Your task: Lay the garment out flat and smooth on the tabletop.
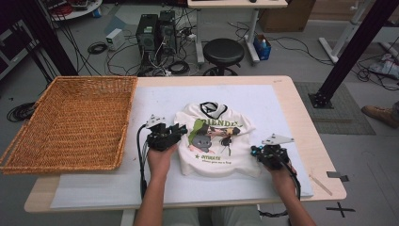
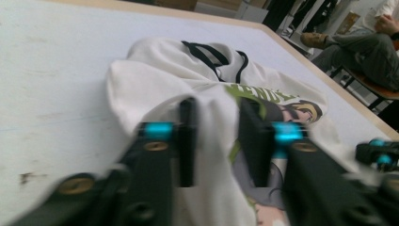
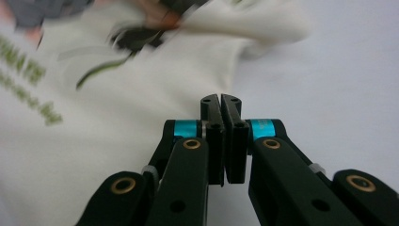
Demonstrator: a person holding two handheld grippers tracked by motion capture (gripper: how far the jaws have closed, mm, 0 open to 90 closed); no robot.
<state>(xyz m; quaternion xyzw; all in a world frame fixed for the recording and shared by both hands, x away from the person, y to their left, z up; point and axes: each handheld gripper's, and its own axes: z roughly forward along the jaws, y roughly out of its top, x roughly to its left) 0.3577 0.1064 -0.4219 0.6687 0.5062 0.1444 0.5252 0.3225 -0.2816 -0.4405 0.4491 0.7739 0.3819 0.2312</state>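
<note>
White padding covers the bench (image 1: 282, 94), and a folded sweatshirt (image 1: 214, 141) lies mid-bench. Left gripper (image 1: 178, 133) straddles its left edge, jaws apart, likely to pinch another fold; right gripper (image 1: 258, 151) sits closed, empty, at its right edge.

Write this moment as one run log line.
left tool: open, astride shirt fold | right tool: shut, empty, at shirt edge | basket: empty
</note>
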